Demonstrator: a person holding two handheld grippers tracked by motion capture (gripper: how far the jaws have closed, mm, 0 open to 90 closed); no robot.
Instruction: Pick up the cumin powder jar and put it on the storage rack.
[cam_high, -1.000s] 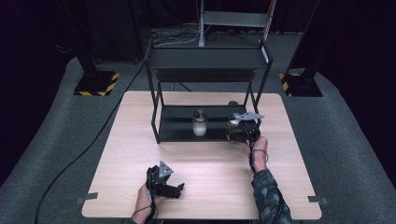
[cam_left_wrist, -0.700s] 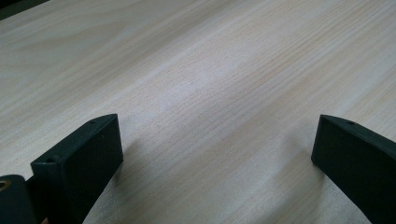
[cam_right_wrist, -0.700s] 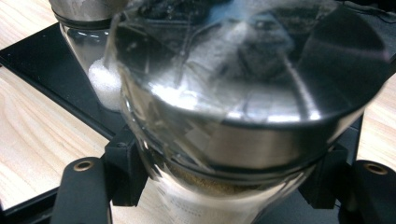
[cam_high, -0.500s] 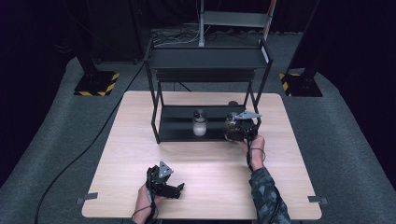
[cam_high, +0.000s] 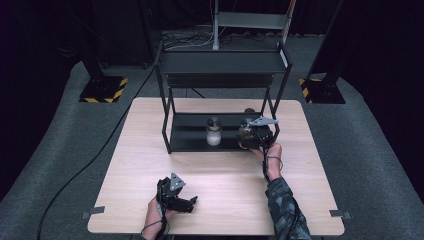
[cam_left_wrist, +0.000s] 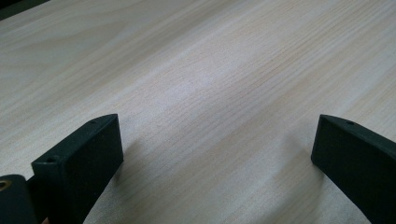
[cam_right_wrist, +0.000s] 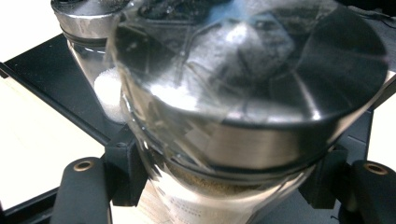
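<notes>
The right claw (cam_high: 251, 136) is clamped around a glass jar (cam_right_wrist: 243, 116) with a metal lid and brownish contents, holding it at the front right of the black rack's (cam_high: 222, 62) lower shelf, probably so it can stand beside the other jar (cam_high: 214, 131) with white contents already there. The left claw (cam_high: 175, 196) rests low over the bare table (cam_high: 225, 175) near the person's edge, jaws spread wide and empty, seemingly parked clear of the work.

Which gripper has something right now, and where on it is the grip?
The right gripper clamps a glass jar with a shiny metal lid by its glass body just below the lid. The left gripper is open over the wooden table, holding nothing.
</notes>
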